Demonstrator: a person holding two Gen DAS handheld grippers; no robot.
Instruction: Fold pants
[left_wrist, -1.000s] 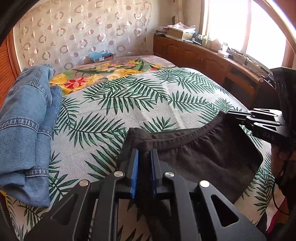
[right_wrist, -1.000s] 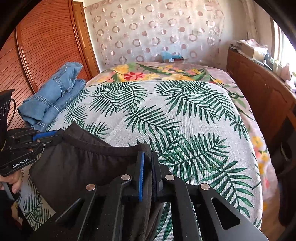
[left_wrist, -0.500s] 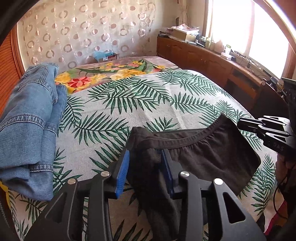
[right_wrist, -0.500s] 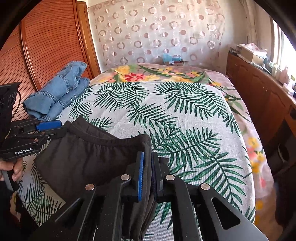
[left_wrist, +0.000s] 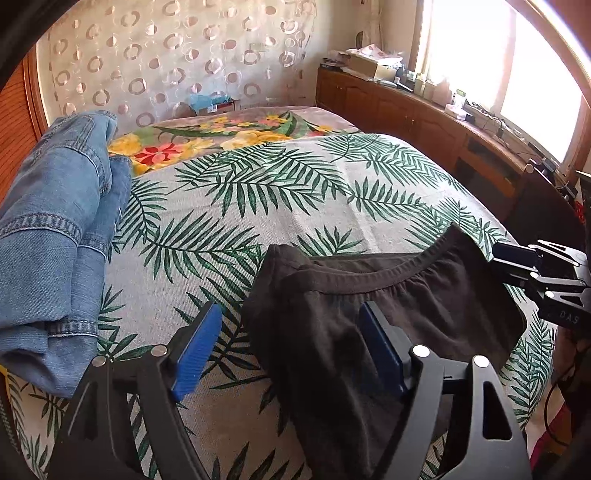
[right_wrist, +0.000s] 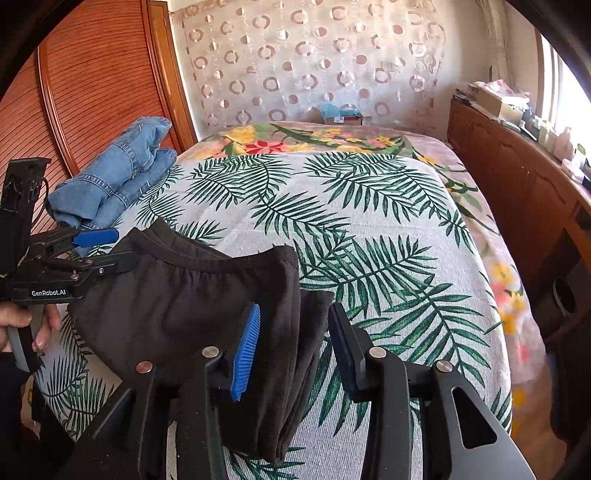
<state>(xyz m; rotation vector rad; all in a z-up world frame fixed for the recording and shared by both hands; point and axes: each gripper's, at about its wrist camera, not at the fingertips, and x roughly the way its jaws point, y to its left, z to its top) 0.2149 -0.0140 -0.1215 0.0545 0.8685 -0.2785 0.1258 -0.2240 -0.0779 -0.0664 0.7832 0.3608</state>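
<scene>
both hand-held gripper (left_wrist: 291, 347) (right_wrist: 293, 347) jaws just opened, releasing soft black pants (left_wrist: 369, 302) with ribbed waistband.

The bed (left_wrist: 295, 206) had a pale cover with big green leaves on it. At the far end was a blanket with flowers (left_wrist: 229, 136) in yellow and red. Black pants (left_wrist: 388, 306) lay on the near part of the bed, with the waistband facing the far end. Folded blue jeans (left_wrist: 55, 229) lay in a pile at the left edge, well apart from the black pants.
</scene>
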